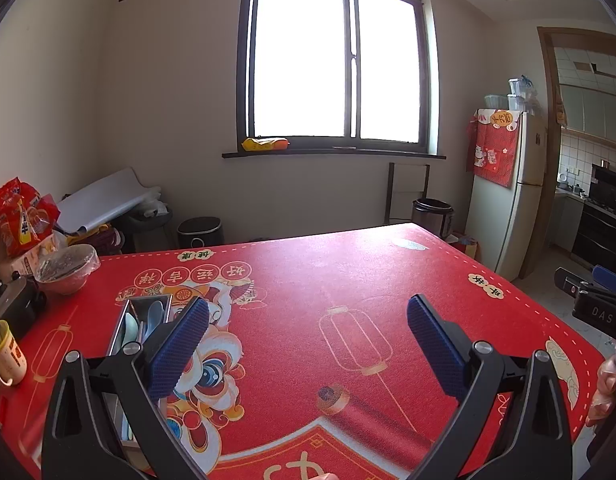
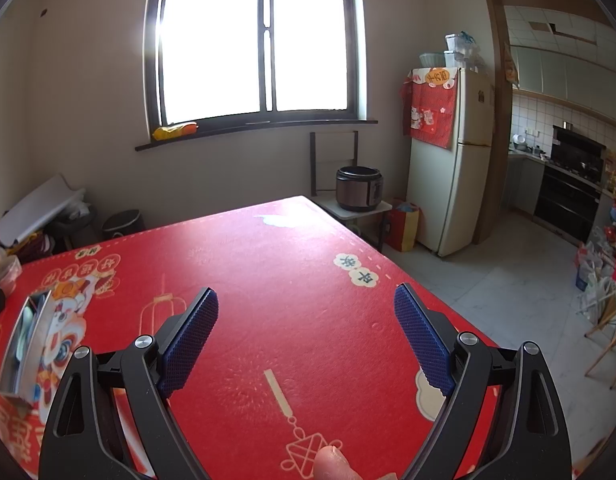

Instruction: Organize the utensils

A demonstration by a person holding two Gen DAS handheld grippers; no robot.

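A shiny metal utensil tray lies on the red tablecloth at the left. It holds pale blue and white spoons. It also shows at the far left of the right wrist view. My left gripper is open and empty, held above the cloth just right of the tray; its left finger hides part of the tray. My right gripper is open and empty over the right part of the table, well clear of the tray. The right gripper also shows at the right edge of the left wrist view.
At the table's left edge stand a plastic-covered bowl, a cream mug, red snack bags and a dark device. The table's right edge drops to a tiled floor. A rice cooker and fridge stand beyond.
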